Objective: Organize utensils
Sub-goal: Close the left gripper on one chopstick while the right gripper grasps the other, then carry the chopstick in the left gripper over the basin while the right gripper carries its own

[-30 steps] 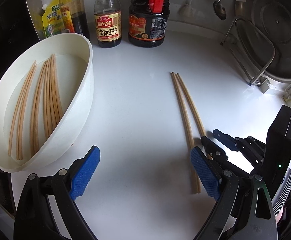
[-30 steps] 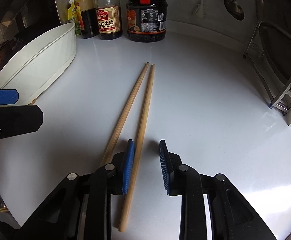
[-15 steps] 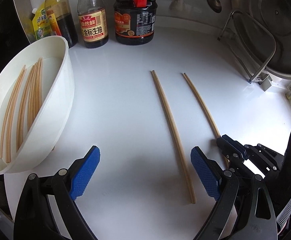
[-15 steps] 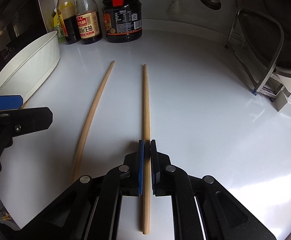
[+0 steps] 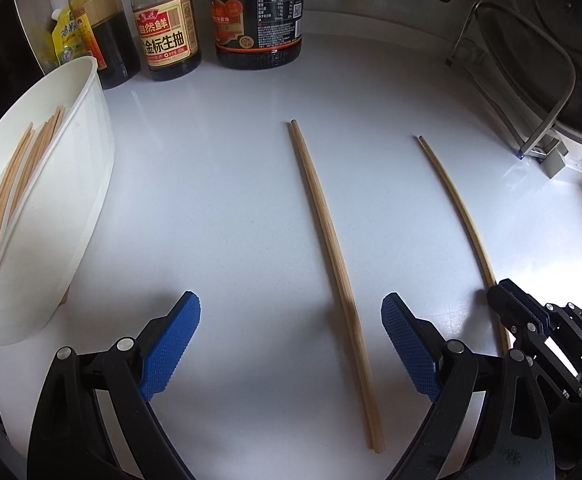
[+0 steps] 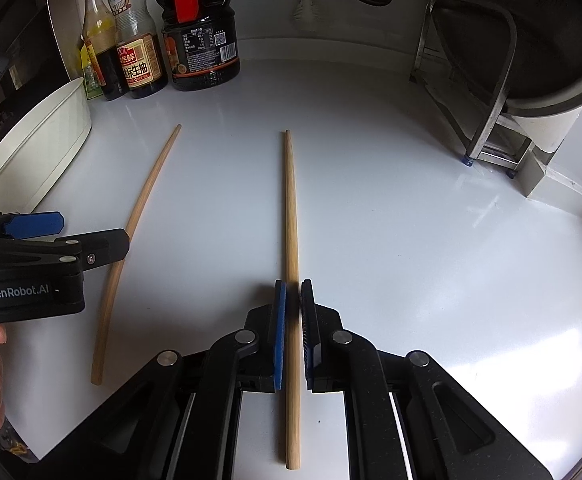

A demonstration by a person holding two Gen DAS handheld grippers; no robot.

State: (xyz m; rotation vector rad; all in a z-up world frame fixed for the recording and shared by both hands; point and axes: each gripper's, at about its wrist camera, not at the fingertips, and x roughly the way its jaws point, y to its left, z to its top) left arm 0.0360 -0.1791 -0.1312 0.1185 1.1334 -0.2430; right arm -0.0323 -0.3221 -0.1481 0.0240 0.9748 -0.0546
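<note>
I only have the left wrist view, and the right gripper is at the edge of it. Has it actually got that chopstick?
Observer: Yes. The right wrist view shows the right gripper shut on the chopstick, with a pad against each side.
Operator: And how does my left gripper sit relative to the other chopstick?
Observer: Seen from the right, one finger of the left gripper crosses over the other chopstick about midway along it. I cannot tell whether it touches.
</note>
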